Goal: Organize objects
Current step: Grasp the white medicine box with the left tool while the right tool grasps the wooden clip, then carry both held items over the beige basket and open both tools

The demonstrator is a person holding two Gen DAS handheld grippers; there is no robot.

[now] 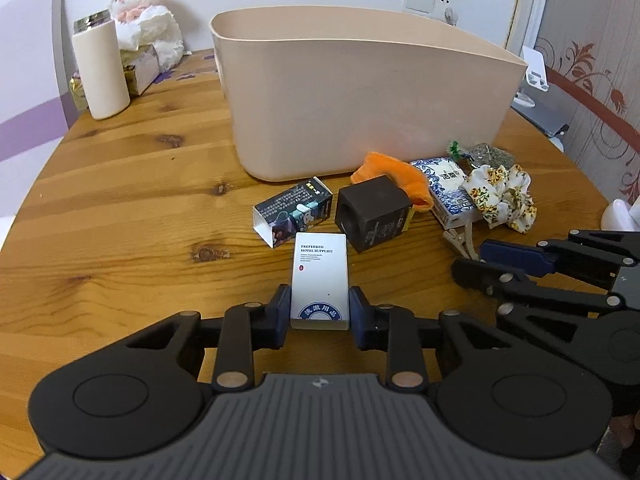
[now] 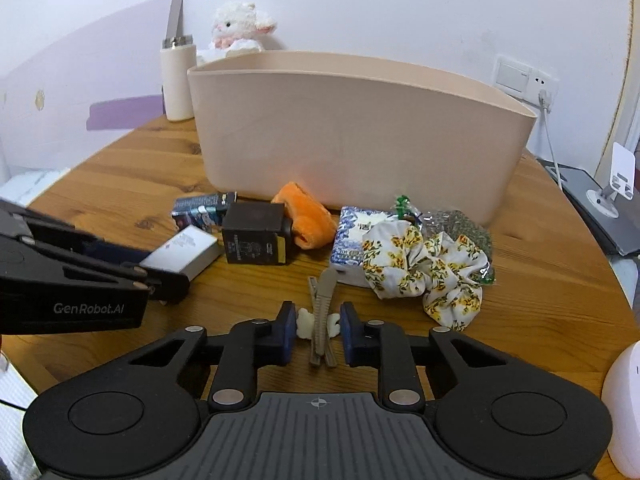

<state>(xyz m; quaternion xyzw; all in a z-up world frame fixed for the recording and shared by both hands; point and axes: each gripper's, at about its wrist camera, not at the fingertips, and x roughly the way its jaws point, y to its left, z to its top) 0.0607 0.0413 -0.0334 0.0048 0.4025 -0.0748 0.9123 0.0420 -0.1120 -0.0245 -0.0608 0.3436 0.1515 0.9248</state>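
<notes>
Pointing away from us toward the beige bin (image 1: pixel 360 92), our white hotel-supplies box (image 1: pixel 319 280) lies lengthwise, clenched by our left gripper (image 1: pixel 319 312); our right gripper (image 2: pixel 319 334) straddles a hair clip (image 2: pixel 322 312), pads apart.

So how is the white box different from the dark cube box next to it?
The white box is flat, pale and printed with text; the dark cube box is blocky and nearly black. The white box sits between the left gripper fingers, seemingly gripped; the dark cube box lies untouched against the orange cloth. Both are small boxes in front of the beige bin.
</notes>
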